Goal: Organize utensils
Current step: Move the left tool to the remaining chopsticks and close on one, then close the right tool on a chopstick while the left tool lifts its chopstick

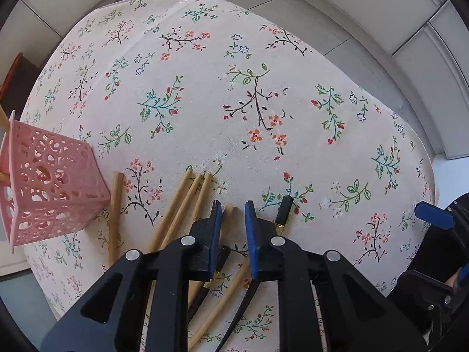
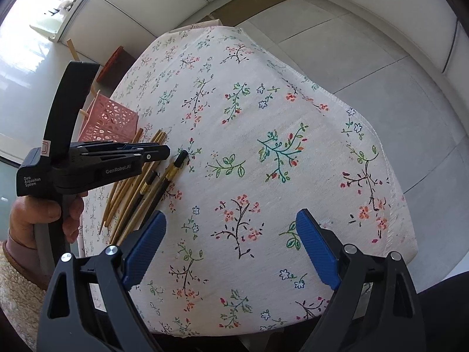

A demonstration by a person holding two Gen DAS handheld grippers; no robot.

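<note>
Several wooden chopsticks (image 1: 187, 202) and black chopsticks with gold bands (image 1: 283, 209) lie in a loose pile on the floral tablecloth (image 1: 234, 102). My left gripper (image 1: 232, 220) points straight down over the pile. Its blue pads stand close together with the end of one wooden chopstick (image 1: 230, 212) between them, and a thin gap shows on each side. From the right wrist view the left gripper (image 2: 164, 151) hangs over the same pile (image 2: 137, 193), held by a hand (image 2: 44, 214). My right gripper (image 2: 231, 246) is wide open and holds nothing, above bare cloth.
A pink perforated holder (image 1: 49, 193) lies tilted at the table's left edge, with a wooden stick poking out; it also shows as the pink holder (image 2: 112, 120). The table's edges (image 2: 390, 176) drop to a grey tiled floor (image 2: 366, 58). A red-brown box (image 2: 115, 60) sits behind.
</note>
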